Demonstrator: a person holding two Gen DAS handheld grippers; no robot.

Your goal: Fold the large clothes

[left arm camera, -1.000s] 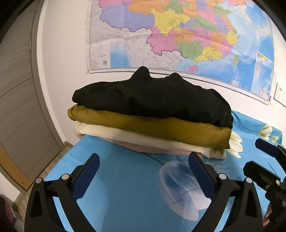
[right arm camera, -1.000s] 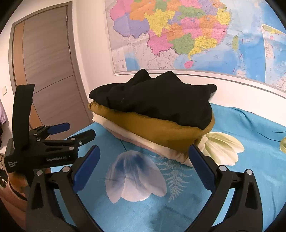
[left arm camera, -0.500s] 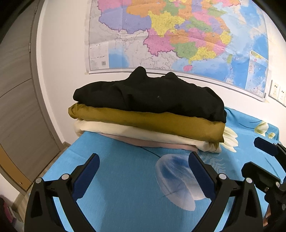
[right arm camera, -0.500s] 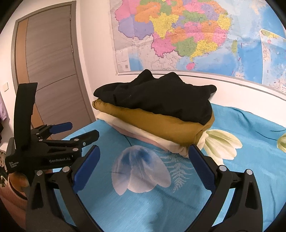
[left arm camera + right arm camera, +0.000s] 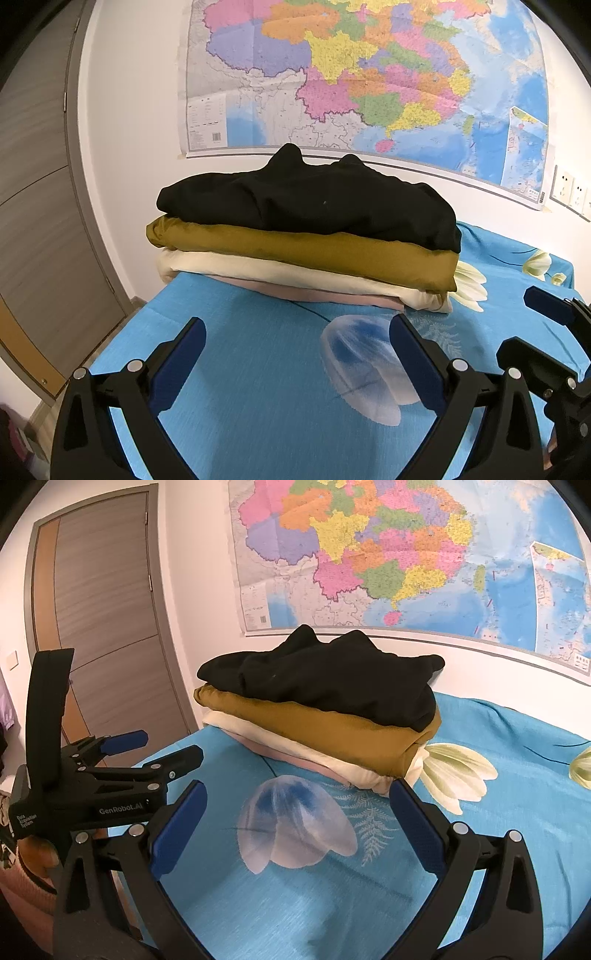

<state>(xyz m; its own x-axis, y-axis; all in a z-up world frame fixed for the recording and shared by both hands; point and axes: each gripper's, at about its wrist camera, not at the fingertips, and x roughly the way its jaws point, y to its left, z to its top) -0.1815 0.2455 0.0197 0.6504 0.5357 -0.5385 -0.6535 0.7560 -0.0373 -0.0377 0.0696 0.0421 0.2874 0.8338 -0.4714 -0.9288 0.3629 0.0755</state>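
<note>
— Where's the pile of clothes (image 5: 303,240)?
— At the far end of the bed (image 5: 258,387), up against the white wall (image 5: 129,147). Four folded layers: black garment (image 5: 314,203) on top, mustard one (image 5: 295,251) under it, cream one (image 5: 277,271) below that, then a pinkish one (image 5: 303,293) at the bottom.
— Much hidden?
— Plenty. Only front edges of the lower three on show, the rest covered by the layers above. Just a thin strip of the pinkish one visible. Hard to say what kind of garment each is. Back of the pile out of sight; two black peaks poking up in front of the map (image 5: 369,74).
— And from the right wrist view?
— Same pile (image 5: 325,716), seen more from its right corner, the mustard fold (image 5: 351,738) bulging there. Partly covers a pale flower print (image 5: 454,771) on the blue sheet.
— Fingers?
— Left gripper (image 5: 295,354) spread wide, nothing between them, hovering over the bare sheet short of the pile. Right gripper (image 5: 297,819) likewise wide apart and empty. Lower parts of both cut off by the frame edge.
— Anything else cut off?
— Left gripper again at the left edge of the right view (image 5: 110,775), partly behind the right one's near finger, with a bit of a hand (image 5: 37,853) beneath. Door (image 5: 107,620) only partly in frame. Wall sockets (image 5: 570,192) squeezed at the left view's right edge.
</note>
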